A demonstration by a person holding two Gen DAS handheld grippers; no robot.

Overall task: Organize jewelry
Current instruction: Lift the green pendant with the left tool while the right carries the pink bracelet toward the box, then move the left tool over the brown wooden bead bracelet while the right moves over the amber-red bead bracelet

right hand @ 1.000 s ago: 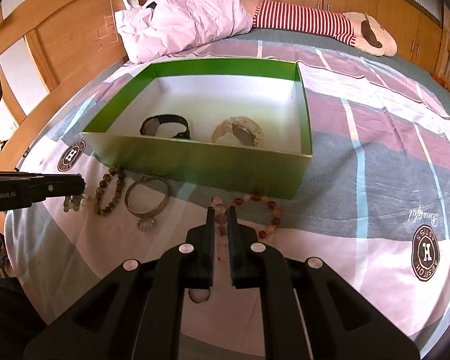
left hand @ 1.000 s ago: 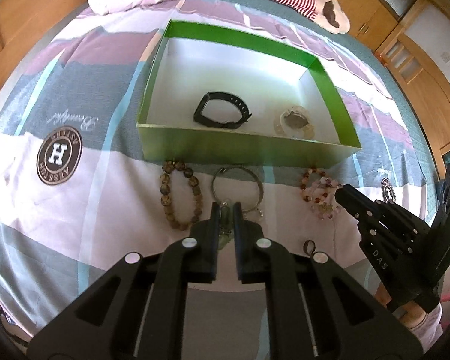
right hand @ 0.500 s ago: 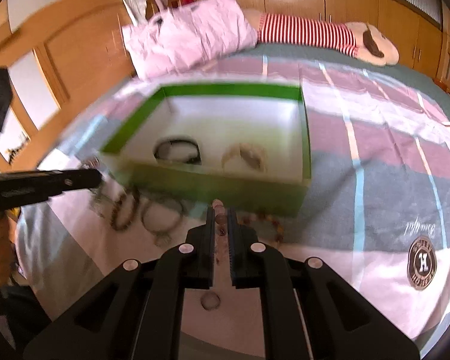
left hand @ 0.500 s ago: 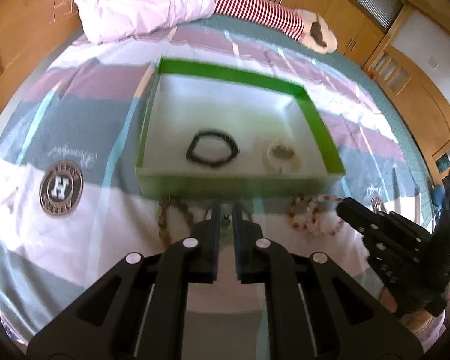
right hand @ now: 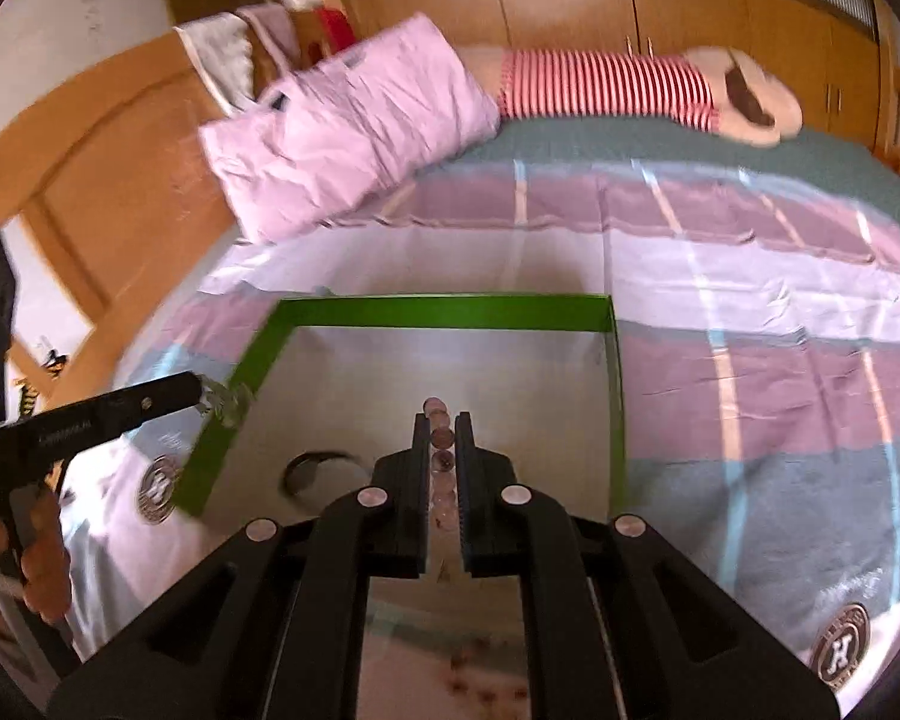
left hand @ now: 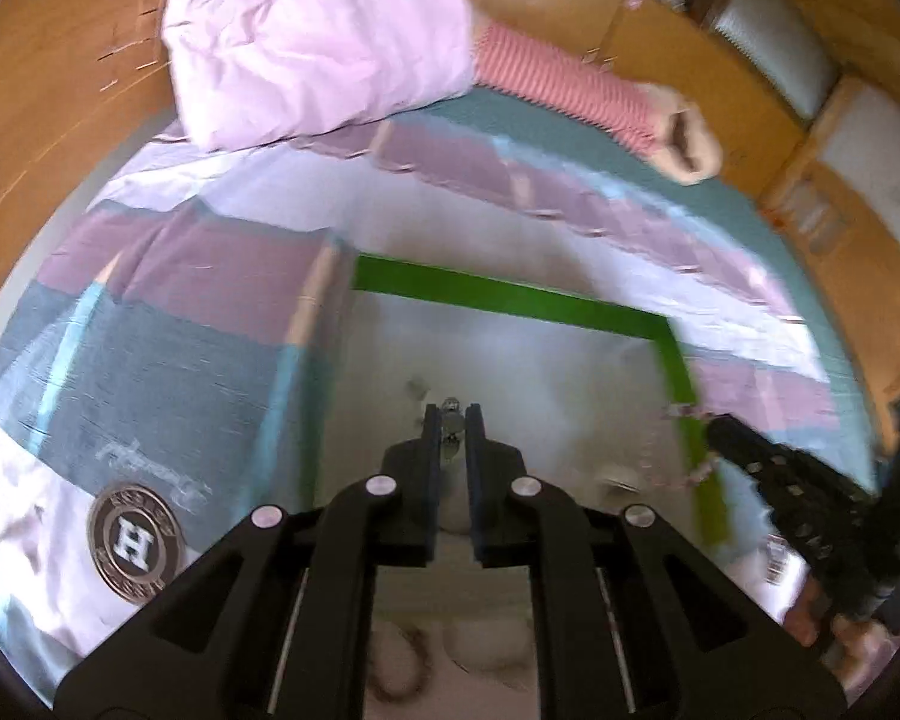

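The green box (left hand: 510, 295) with a white floor lies on the bed, and both grippers hang over it. My left gripper (left hand: 450, 420) is shut on a silver bangle (left hand: 450, 411); only a small shiny part shows between the fingers. My right gripper (right hand: 441, 426) is shut on a pink and red bead bracelet (right hand: 441, 441). The right wrist view shows the box (right hand: 444, 312), the left gripper (right hand: 195, 387) over its left wall with the bangle (right hand: 225, 402) dangling, and a black band (right hand: 318, 468) on the floor. In the left wrist view the bead bracelet (left hand: 687, 414) hangs from the right gripper (left hand: 717, 426).
A striped bedspread (right hand: 750, 360) covers the bed. A pink pillow (right hand: 354, 138) and a red-striped plush (right hand: 618, 87) lie at the far end against the wooden headboard (right hand: 120, 180). A hand (right hand: 36, 564) holds the left gripper. A blurred brown bead bracelet (left hand: 390, 666) lies below the box.
Both grippers have lifted their bracelets off the bedspread and moved forward over the green box. The box now sits directly under the fingers, and the view is motion-blurred.
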